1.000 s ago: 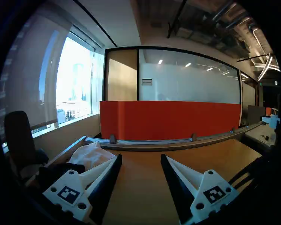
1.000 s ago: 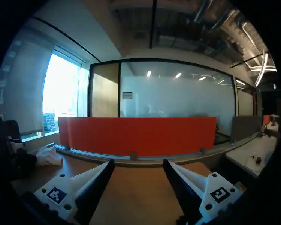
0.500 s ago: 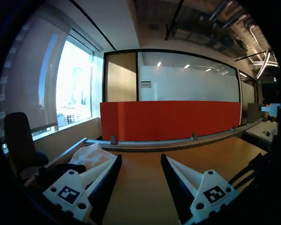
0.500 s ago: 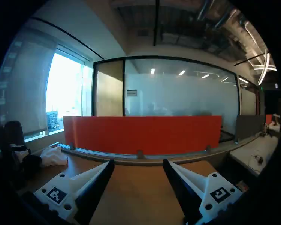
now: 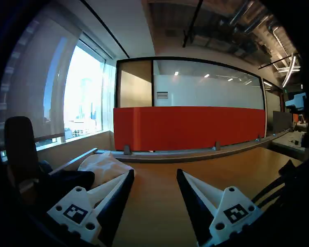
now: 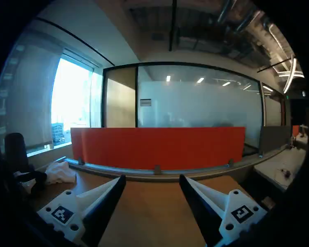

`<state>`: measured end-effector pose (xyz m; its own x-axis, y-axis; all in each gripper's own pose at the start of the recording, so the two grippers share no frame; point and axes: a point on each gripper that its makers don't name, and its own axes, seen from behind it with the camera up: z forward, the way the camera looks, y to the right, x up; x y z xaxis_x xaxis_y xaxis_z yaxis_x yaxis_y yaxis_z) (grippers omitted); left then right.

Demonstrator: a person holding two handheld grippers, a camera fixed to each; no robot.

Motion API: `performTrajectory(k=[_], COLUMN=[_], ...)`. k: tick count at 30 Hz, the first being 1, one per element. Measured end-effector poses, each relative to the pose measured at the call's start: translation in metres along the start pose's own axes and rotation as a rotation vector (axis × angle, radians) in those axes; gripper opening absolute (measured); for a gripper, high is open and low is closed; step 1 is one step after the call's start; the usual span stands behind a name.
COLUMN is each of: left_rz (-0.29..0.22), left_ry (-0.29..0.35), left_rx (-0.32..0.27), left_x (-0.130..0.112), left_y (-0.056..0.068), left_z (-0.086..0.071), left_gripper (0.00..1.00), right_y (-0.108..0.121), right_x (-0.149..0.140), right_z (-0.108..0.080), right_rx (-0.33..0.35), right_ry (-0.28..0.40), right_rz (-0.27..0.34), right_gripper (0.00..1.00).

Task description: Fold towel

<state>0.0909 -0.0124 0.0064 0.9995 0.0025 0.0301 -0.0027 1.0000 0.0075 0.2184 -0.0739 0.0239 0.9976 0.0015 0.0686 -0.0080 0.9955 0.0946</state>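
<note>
As the left gripper point(image 5: 154, 173) swings nearer the crumpled white towel point(image 5: 105, 166) at the bench's point(image 5: 237, 164) far left corner, it and the right gripper point(image 6: 152, 178) hold jaws spread and empty, the fold not yet begun.

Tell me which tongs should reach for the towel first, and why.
Left. The crumpled white towel lies just past the left tongs, beside one finger. Seen from the right tongs, it sits far off to the side. Both stand open and empty.
</note>
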Motion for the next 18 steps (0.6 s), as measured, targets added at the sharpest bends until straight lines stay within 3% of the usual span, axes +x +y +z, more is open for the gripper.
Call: performTrajectory(k=[8,18], left_rz=[-0.021,-0.003], left_ry=[0.012,0.009], left_rx=[-0.007,0.001], left_x=[-0.038,-0.078], left_y=[0.004,0.006], left_z=[-0.002,-0.005], left_gripper=[0.76,0.76], right_y=[-0.008,-0.009], right_x=[-0.018,-0.043], right_z=[-0.002,0.001], right_rx=[0.001,-0.005], right_ry=[0.01,0.008], right_rz=[-0.013,-0.005], right_gripper=[1.0,1.0])
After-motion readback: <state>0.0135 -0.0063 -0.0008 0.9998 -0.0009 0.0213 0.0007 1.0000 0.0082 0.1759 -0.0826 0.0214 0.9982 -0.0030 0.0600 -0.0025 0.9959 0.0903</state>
